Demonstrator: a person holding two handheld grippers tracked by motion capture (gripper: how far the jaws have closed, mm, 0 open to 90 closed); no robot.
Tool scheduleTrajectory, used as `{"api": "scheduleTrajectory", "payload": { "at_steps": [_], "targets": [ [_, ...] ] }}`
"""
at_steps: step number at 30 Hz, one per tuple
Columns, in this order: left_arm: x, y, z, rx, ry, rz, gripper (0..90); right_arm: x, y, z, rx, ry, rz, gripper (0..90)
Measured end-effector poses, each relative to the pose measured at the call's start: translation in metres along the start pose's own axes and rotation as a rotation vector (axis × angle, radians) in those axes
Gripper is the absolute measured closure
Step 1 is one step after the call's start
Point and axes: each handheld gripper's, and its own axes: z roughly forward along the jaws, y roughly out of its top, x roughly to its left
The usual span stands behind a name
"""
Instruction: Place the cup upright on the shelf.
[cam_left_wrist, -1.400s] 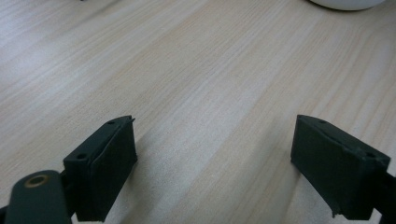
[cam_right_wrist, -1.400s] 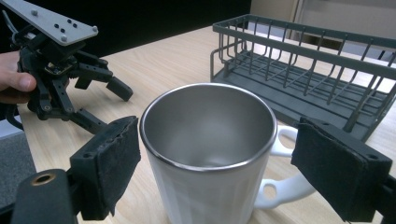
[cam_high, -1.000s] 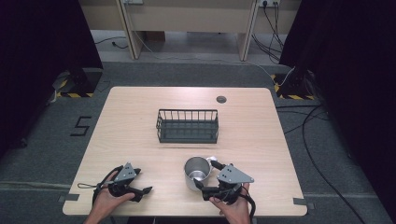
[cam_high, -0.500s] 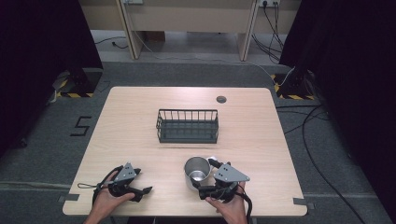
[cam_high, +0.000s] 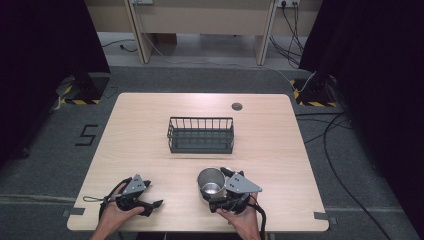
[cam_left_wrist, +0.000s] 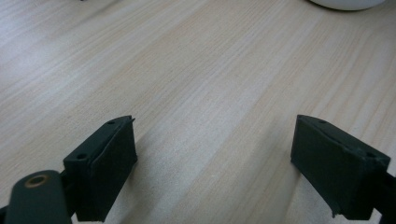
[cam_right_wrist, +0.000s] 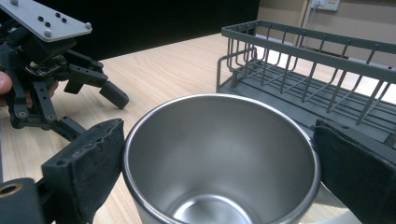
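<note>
A steel cup (cam_high: 211, 181) stands upright near the table's front edge, right of centre. My right gripper (cam_high: 218, 187) is around it from the right, one black pad (cam_right_wrist: 88, 163) against the rim on each side of the cup (cam_right_wrist: 219, 154), so it is shut on the cup. The cup's inside is empty. My left gripper (cam_high: 152, 195) lies low at the front left with its jaws wide apart. Bare wood lies between the left gripper's (cam_left_wrist: 215, 158) pads. The right gripper view has the left gripper (cam_right_wrist: 93, 91) at its left, apart from the cup.
A dark wire basket (cam_high: 200, 135) stands empty at the table's middle, just beyond the cup, and its basket rim (cam_right_wrist: 303, 44) rises close behind the cup. A round grommet (cam_high: 236, 106) sits at the back. A pale rounded edge (cam_left_wrist: 345, 3) shows far off.
The right gripper has closed in around the cup, which shifted slightly away from the front edge. The left gripper has stayed put.
</note>
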Motion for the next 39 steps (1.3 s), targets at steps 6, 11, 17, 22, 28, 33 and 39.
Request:
{"api": "scheduleTrajectory", "payload": {
  "at_steps": [6,11,17,22,28,33,39],
  "targets": [
    [0.0,0.0,0.0,0.0,0.0,0.0,13.4,0.001,0.0,0.005,-0.002,-0.005,-0.013,4.4],
    [0.0,0.0,0.0,0.0,0.0,0.0,13.3,0.0,0.0,0.008,-0.002,-0.001,-0.023,4.5],
    [0.0,0.0,0.0,0.0,0.0,0.0,13.4,0.0,-0.001,0.013,-0.002,-0.003,-0.052,4.6],
    [0.0,0.0,0.0,0.0,0.0,0.0,13.4,0.0,-0.001,0.015,0.001,0.001,-0.05,5.1],
    [0.0,0.0,0.0,0.0,0.0,0.0,13.4,-0.001,-0.001,0.017,-0.008,0.004,-0.05,5.6],
    [0.0,0.0,0.0,0.0,0.0,0.0,13.4,-0.001,-0.001,0.017,-0.01,0.004,-0.048,5.8],
    [0.0,0.0,0.0,0.0,0.0,0.0,13.3,0.0,-0.002,0.017,-0.015,-0.002,-0.04,6.2]
  ]
}}
